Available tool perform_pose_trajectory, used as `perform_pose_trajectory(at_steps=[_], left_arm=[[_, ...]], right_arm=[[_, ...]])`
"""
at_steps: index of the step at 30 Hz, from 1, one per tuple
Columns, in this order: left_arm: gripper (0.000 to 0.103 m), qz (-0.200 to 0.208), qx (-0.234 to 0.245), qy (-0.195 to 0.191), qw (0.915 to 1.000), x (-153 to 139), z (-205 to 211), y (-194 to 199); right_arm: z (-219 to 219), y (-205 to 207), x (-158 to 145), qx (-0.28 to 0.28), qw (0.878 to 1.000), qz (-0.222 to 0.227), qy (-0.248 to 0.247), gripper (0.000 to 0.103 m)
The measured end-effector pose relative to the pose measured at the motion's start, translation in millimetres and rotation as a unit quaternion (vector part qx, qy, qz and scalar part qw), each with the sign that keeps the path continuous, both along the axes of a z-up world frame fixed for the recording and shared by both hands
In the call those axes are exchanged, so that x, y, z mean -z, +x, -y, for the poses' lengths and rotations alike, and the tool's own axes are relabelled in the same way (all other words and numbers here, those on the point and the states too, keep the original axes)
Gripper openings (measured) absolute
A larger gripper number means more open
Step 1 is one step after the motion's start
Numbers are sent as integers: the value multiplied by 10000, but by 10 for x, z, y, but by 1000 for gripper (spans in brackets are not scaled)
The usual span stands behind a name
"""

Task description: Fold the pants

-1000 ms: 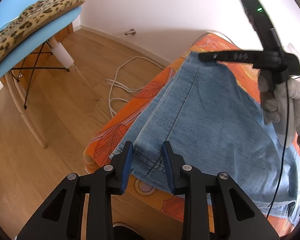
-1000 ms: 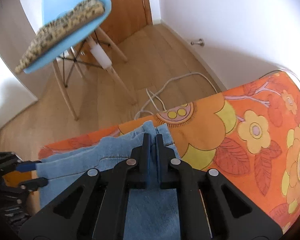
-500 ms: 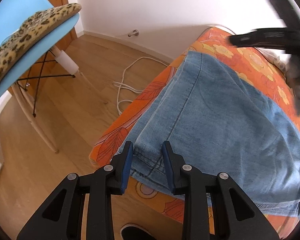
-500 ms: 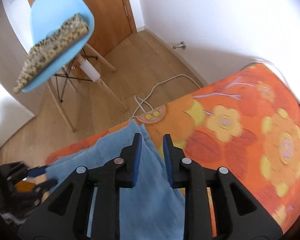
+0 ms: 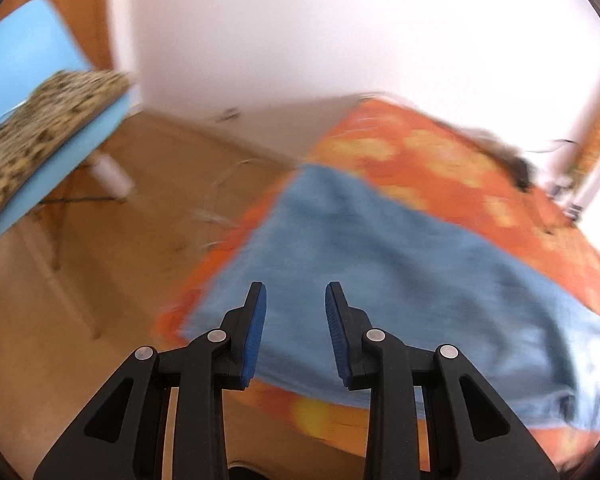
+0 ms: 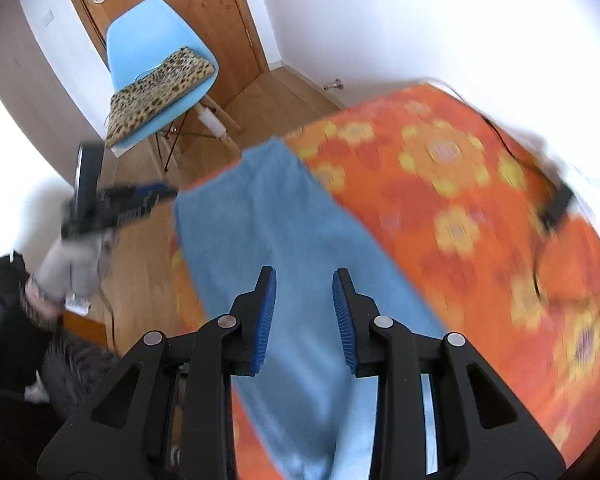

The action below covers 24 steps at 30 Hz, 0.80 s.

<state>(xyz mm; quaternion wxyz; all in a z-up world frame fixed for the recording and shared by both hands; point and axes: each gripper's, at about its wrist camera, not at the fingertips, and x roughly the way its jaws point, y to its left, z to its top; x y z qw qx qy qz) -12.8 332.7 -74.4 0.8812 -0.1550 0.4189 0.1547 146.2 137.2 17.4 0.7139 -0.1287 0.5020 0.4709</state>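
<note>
Blue jeans (image 5: 400, 280) lie folded flat on an orange flowered bed cover (image 5: 440, 160), near its floor-side edge. My left gripper (image 5: 295, 288) hovers above the jeans' near corner, open, with nothing between its blue pads. In the right wrist view the same jeans (image 6: 260, 208) run away from me as a long strip. My right gripper (image 6: 305, 272) hangs over them; its jaws are opening and hold nothing. The left gripper (image 6: 156, 194) shows blurred at the left there, held by a gloved hand (image 6: 76, 264).
A blue chair (image 6: 156, 40) with a leopard-print cushion (image 6: 160, 88) stands on the wood floor by a wooden door (image 6: 180, 0). A white cable (image 5: 220, 184) lies on the floor beside the bed. A black cable (image 6: 540, 208) crosses the cover's far right.
The right gripper let go of the jeans' far corner, opened, and pulled back and up. The left gripper lifted off the hem it straddled. Both views are motion-blurred.
</note>
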Motion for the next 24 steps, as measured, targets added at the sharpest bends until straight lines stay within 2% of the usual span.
perform_pose_trajectory(at_steps=[3, 5, 9, 10, 13, 20, 22, 24], left_arm=[[30, 148, 465, -156, 9987, -116, 342, 55], [30, 194, 773, -445, 9958, -134, 560, 108], [30, -29, 1126, -987, 9887, -16, 877, 217], [30, -55, 1163, -1031, 9878, 0, 933, 231], [30, -142, 1256, -1093, 9859, 49, 1071, 298], [29, -367, 1451, -1006, 9836, 189, 1315, 372], [30, -404, 1551, -978, 9822, 206, 1371, 373], [30, -452, 1629, -924, 9813, 229, 1414, 380]], right_arm=[[431, -406, 61, 1, 9998, -139, -109, 31], [629, -652, 175, 8, 9996, -179, -236, 31], [849, -996, 463, -38, 9986, -224, -479, 31], [905, -1052, 515, -32, 9984, -228, -526, 31], [957, -1194, 679, -66, 9973, -160, -718, 40], [930, -1344, 938, -122, 9922, 216, -1218, 41], [909, -1376, 994, -117, 9906, 270, -1336, 36], [895, -1378, 1037, -113, 9900, 251, -1381, 13]])
